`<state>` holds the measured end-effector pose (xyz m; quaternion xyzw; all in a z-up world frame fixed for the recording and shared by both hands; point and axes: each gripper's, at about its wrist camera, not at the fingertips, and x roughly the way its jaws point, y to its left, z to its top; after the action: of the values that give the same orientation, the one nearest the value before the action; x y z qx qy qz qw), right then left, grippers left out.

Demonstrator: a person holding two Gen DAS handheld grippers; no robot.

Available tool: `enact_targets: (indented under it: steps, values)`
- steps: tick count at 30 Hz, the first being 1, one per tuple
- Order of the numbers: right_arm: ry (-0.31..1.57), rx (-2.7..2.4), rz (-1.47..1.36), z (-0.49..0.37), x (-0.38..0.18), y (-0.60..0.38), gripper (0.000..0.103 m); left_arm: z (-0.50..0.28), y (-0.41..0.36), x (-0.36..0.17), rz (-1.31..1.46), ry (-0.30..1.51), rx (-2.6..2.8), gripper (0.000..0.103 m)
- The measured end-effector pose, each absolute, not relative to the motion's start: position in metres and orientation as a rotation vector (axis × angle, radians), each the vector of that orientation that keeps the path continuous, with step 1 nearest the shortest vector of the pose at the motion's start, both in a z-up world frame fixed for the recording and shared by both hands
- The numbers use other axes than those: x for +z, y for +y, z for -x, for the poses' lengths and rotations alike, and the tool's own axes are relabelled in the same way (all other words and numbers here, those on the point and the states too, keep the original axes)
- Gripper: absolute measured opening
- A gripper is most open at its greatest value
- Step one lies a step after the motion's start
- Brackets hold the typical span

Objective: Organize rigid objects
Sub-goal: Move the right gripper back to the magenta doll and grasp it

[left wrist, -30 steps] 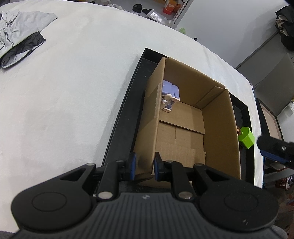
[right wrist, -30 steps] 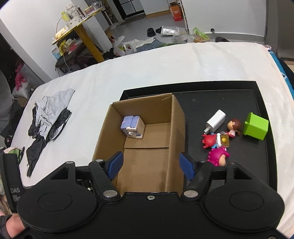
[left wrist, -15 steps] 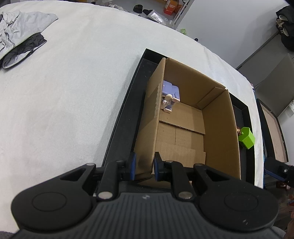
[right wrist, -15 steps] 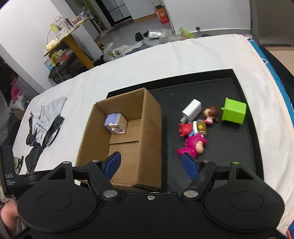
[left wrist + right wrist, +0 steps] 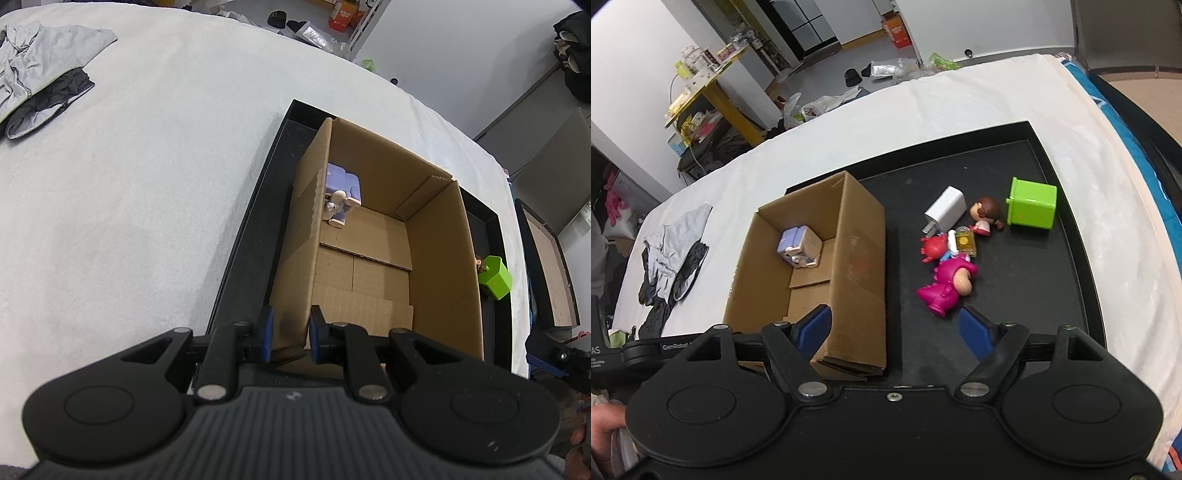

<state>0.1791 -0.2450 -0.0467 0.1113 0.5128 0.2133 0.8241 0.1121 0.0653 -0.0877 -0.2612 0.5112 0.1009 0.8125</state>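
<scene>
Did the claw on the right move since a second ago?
Yes. The right claw slid rightward: it framed the cardboard box before, and now its gap sits past the box's right wall, near the pink dinosaur toy.

The cardboard box (image 5: 373,236) is viewed steeply from close at its near-left corner; the right view, higher, shares the box (image 5: 849,266) and green cube (image 5: 1031,209).

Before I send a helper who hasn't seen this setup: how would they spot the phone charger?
Find the black tray holding the cardboard box. Right of the box lies a toy cluster; the charger is at its far edge, the only plain white block, beside the brown-haired doll.
</scene>
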Motion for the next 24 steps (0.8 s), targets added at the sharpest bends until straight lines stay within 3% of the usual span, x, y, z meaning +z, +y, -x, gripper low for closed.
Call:
enact_targets:
  steps: [24]
  values:
    - [1.167,0.36,-0.318,-0.194,-0.095,-0.27,0.077,-0.113,0.068,-0.087,0.561,1.088,0.214,0.017]
